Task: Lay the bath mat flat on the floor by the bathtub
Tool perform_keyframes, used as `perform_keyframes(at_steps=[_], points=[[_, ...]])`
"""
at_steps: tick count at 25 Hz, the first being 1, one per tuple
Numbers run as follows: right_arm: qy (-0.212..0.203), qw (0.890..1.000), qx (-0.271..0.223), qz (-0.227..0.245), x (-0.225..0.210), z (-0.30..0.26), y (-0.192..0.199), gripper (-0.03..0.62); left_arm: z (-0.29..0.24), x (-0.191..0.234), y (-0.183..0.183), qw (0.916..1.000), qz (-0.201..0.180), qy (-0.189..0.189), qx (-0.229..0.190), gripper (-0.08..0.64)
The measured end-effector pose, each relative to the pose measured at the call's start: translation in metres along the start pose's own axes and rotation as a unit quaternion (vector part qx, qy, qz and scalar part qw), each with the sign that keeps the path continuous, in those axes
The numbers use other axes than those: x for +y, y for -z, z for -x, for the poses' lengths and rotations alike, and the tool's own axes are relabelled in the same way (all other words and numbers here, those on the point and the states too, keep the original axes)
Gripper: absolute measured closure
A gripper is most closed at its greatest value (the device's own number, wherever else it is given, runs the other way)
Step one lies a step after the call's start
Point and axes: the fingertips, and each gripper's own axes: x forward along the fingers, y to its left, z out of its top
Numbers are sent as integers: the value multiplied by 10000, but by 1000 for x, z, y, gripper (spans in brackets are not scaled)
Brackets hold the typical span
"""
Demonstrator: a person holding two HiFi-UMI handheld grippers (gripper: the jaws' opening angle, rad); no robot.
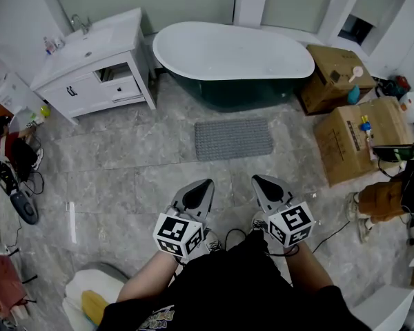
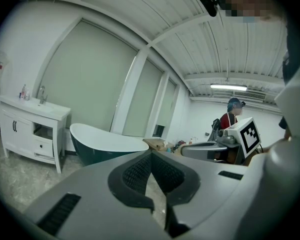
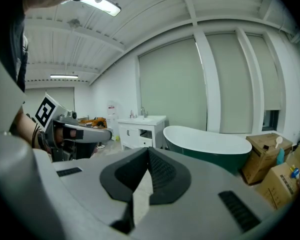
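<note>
- Close to our waist, we hold the left gripper [image 1: 205,183] and right gripper [image 1: 257,179] side by side, pointing forward.
- Both have their jaws closed on nothing.
- Mat [image 1: 234,138] lies flat on the floor [image 1: 124,178] beside the tub [image 1: 231,50], apart from both.

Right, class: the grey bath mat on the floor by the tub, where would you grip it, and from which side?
I'd pinch the near long edge of the bath mat, one corner per gripper, coming from the person's side. It lies flat, so only its thin edges offer a hold, and the bathtub crowds the far edge.
</note>
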Motion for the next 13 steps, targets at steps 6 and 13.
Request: perform_keyframes(at_steps=[6,13], points=[[25,10000,-24,-12,4,2,1,577,5,0,3,10000,10,-8,-3,543],[44,10000,-46,-24,3,8,3,577,6,-8,6,10000,30,3,7,543]])
